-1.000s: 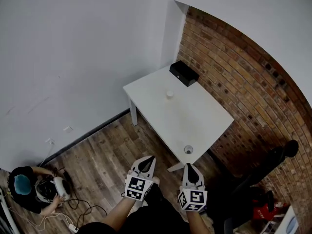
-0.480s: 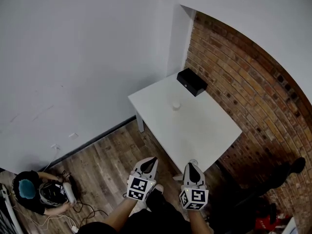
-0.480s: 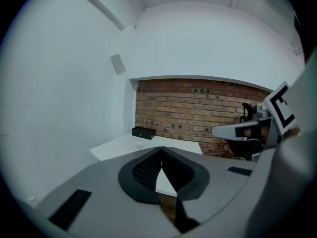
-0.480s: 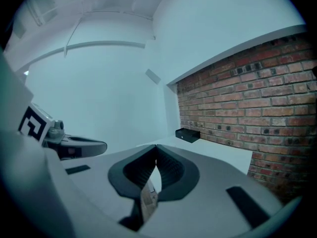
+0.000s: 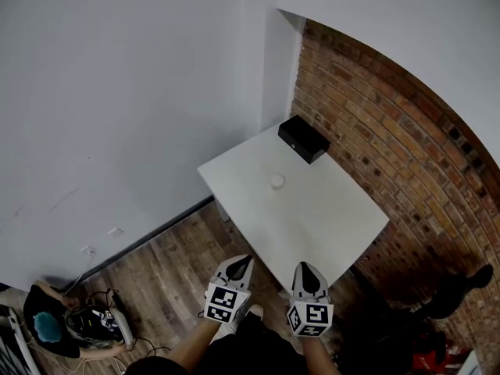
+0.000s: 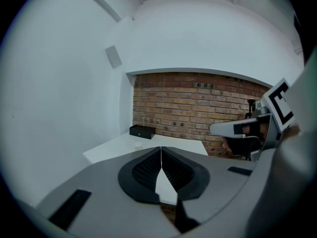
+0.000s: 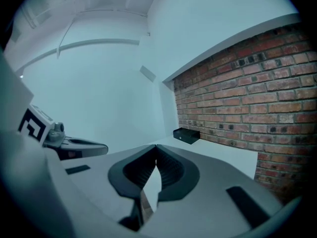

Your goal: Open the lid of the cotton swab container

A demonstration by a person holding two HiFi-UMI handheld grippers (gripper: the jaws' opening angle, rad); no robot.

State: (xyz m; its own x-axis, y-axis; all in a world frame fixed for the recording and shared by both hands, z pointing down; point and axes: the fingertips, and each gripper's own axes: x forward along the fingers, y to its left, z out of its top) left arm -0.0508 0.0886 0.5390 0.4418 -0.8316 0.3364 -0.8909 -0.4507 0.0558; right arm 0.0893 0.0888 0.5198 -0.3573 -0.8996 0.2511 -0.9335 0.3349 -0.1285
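A small white round container (image 5: 277, 181) stands alone near the middle of the white table (image 5: 320, 209). In the left gripper view the container (image 6: 138, 146) shows just left of the jaw tips, far off. My left gripper (image 5: 241, 262) and right gripper (image 5: 303, 269) are held side by side at the table's near corner, well short of the container. Both are shut with nothing between the jaws. The left gripper (image 6: 161, 148) points over the table. The right gripper (image 7: 156, 146) points the same way, and its own jaws hide the container.
A black box (image 5: 302, 139) sits at the table's far corner against the brick wall (image 5: 391, 131). A person (image 5: 47, 326) crouches on the wooden floor at lower left among cables. Dark gear (image 5: 461, 287) lies on the floor at right.
Both grippers have come closer to the table, still shut. A small round thing at the table's near edge has gone out of sight behind the right gripper.
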